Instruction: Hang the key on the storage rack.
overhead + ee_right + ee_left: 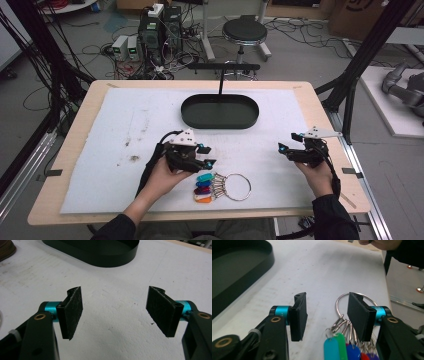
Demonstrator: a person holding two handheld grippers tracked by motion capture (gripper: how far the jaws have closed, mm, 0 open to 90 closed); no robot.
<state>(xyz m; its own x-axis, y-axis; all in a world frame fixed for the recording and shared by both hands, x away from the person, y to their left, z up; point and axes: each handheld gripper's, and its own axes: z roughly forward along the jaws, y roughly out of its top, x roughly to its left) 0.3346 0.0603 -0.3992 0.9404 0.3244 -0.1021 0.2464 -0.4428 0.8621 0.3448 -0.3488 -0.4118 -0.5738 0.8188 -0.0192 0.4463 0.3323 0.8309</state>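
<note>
My left gripper (206, 156) sits just behind the key-tag bunch (206, 187) near the table's (320, 107) front edge, jaws parted, nothing pinched. The tags-to-ring axis runs along that edge, ring (238, 187) rightward. Right gripper (288, 143) is open, empty, farther off.

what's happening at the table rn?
A person sits at a foam-covered table with a two-jaw gripper in each hand. The left gripper is down at a key ring carrying coloured tags; its jaws are open, with the tags and clips between them but no pad pressing yet. The right gripper is open over bare foam, nothing between its jaws. A black oval tray sits empty at the far side of the mat.
</note>
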